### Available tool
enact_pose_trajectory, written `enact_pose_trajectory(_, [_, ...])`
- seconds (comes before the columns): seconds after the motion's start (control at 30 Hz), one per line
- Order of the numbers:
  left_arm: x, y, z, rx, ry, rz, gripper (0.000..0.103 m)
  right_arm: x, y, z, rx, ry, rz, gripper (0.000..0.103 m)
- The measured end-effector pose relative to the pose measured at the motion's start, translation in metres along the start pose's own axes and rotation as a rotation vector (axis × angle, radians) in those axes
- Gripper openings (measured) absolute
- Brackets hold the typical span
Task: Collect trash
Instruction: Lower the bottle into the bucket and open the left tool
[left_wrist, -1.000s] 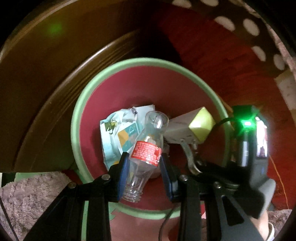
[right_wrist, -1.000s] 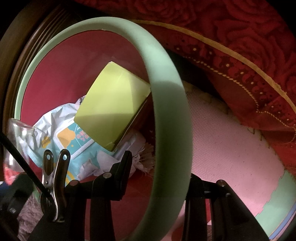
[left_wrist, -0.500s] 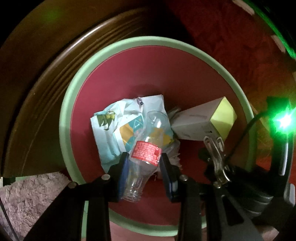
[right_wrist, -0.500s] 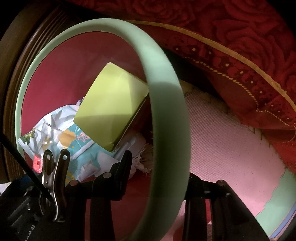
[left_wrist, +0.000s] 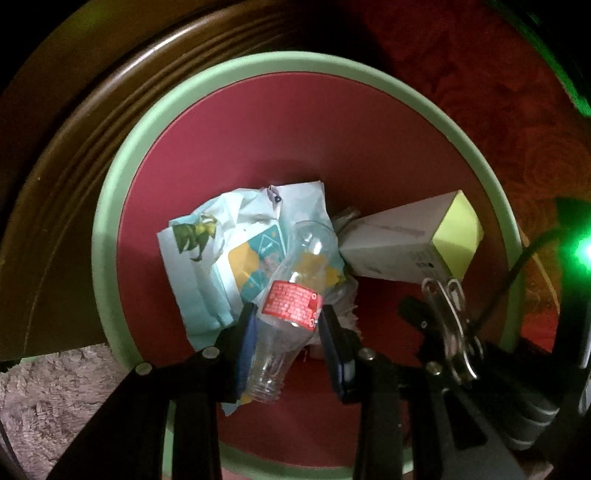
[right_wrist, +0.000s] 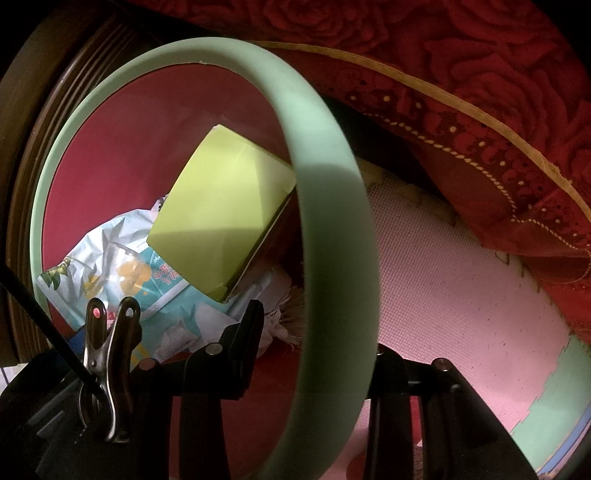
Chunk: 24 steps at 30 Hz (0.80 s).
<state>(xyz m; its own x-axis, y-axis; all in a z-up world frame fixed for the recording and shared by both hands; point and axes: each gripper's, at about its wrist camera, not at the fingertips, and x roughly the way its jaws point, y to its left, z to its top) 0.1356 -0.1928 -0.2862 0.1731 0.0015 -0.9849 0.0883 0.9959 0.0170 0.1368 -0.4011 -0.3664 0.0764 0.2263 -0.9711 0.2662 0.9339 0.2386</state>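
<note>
Both tongs pointed down into the mouth of a round bin (left_wrist: 110, 236) with a pale green rim and a dark red inside. In the left wrist view, the left gripper (left_wrist: 288, 328) was closed on a clear plastic bottle (left_wrist: 291, 317): its two blue-faced pads pressed the bottle's sides just below the red label, one on each side. The bottle hung tilted between the jaws, its open threaded neck pointing down toward the camera and its rounded base reaching away, over the trash lying on the bin's floor. Directly beneath and behind the bottle lay a crumpled light blue wipes packet (left_wrist: 207, 258) with yellow and teal print. To the right of the bottle rested a white carton with a yellow-green end (left_wrist: 406, 243), leaning against the bin's wall.

In the right wrist view, the right gripper (right_wrist: 314, 332) straddled the bin's green rim (right_wrist: 332, 206), one finger inside the bin and the other outside, with the rim running between them. The jaws appeared clamped on it, though the outer pad was hidden behind the rim. Beyond it, the carton (right_wrist: 221, 206) and the packet (right_wrist: 122, 251) showed inside. Outside the bin lay a pink mat (right_wrist: 443, 288) and a red patterned cloth (right_wrist: 480, 110).
</note>
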Motion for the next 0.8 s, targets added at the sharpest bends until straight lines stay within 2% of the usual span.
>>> enact_pose_trajectory(0.3, [0.0036,0.0006,0.0014,0.000,0.003,-0.011,0.042,-0.0002,-0.0046,0.0011,0.002,0.000,0.002,0.038])
enact_pose_trajectory(0.73, [0.0028,-0.0001,0.0015,-0.002,0.012,-0.007,0.043,0.0000,-0.0045,0.0019,0.001,0.000,0.002,0.038])
enact_pose_trajectory(0.8, [-0.0005,0.0004,0.0004,0.001,0.008,-0.014,0.046,0.0000,-0.0046,0.0020,0.001,0.000,0.002,0.038])
